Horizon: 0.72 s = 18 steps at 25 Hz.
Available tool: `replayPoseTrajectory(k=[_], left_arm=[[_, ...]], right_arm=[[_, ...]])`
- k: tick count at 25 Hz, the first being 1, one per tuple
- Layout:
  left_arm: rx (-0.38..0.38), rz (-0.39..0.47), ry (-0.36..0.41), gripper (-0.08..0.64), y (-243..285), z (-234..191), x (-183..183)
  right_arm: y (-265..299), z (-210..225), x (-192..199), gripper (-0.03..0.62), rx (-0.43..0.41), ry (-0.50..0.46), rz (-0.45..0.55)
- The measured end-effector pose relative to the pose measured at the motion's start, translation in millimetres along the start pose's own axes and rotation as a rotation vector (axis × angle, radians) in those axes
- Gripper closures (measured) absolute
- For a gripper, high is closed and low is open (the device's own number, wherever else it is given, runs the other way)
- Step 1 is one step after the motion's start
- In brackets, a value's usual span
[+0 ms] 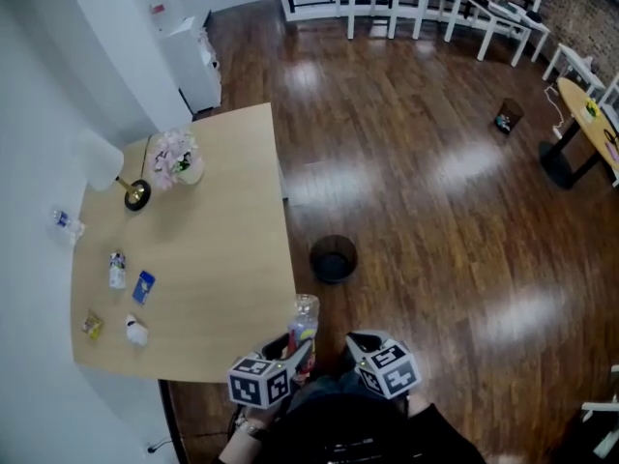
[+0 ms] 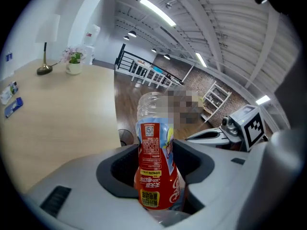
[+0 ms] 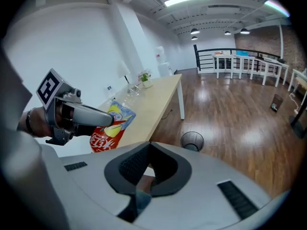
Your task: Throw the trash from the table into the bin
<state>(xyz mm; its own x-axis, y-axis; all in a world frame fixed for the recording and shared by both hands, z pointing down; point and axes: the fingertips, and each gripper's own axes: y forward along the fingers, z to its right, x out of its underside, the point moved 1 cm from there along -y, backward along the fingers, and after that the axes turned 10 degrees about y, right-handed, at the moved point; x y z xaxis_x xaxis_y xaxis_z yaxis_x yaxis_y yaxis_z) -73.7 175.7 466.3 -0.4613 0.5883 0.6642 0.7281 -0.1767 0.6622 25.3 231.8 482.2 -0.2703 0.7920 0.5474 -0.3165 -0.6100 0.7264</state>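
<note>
1. Bottle [image 2: 156, 171], red label: clamped between the jaws of my left gripper [image 2: 157, 147], held just off the near right corner of the desk [image 1: 222, 259].
2. My right gripper [image 3: 149, 145]: jaws clenched together, nothing between them, just beside the left one.
3. Bin [image 1: 333, 258]: on the floor beside the desk's right edge, near the bottle.
4. Small litter lies by the desk's left edge, including a blue packet [image 1: 143, 286] and a yellow wrapper [image 1: 93, 325].
</note>
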Motion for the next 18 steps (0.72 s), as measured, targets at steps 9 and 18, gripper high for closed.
replayPoseTrajectory(k=[9, 18], left_arm=[[0.037, 0.004, -0.039, 0.327, 47.5, 14.1, -13.6], [-0.033, -0.088, -0.205, 0.323, 162.2, -6.7, -39.6]], right_arm=[[2.5, 37.0, -17.9, 0.586, 0.052, 0.014, -0.004], [51.6, 130.1, -65.9, 0.584, 0.011, 0.001, -0.101]])
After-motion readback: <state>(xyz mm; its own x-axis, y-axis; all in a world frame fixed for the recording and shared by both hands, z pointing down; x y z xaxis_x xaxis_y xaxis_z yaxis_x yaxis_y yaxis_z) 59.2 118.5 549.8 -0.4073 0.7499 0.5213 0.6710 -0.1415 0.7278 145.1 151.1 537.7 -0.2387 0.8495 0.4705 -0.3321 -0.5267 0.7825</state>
